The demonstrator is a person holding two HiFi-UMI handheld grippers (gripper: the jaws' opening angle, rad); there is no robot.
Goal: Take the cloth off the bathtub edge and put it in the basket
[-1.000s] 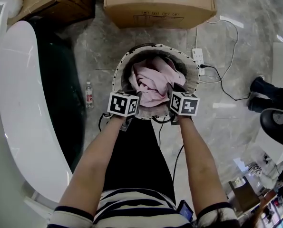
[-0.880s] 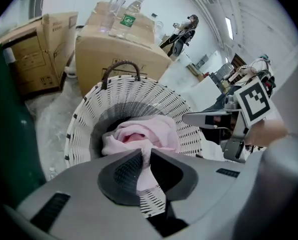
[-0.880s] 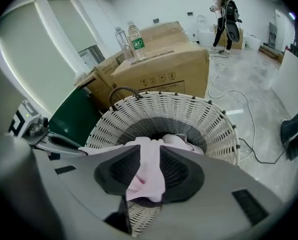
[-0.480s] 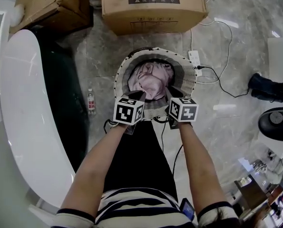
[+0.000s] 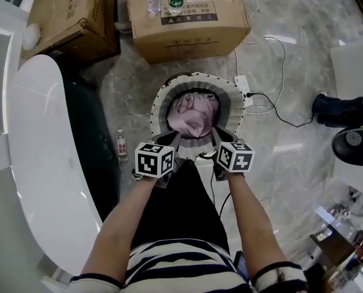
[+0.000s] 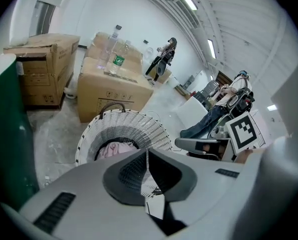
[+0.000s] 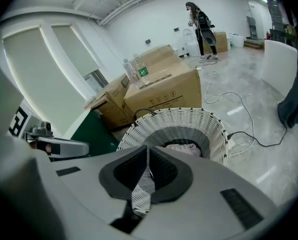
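left hand-held gripper (image 5: 171, 142): jaws just closed, together, empty | right hand-held gripper (image 5: 219, 140): jaws just closed, together, empty | cloth (image 5: 193, 116): in basket (image 5: 157, 102)

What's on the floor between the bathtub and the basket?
A small plastic bottle, on the floor between the bathtub and the basket. The head view shows it.

A soft pink cloth (image 5: 192, 118) was seen in a white woven basket (image 5: 237, 102), on a polished grey marbled floor (image 5: 309, 163), beside a glossy white bathtub (image 5: 41, 163).
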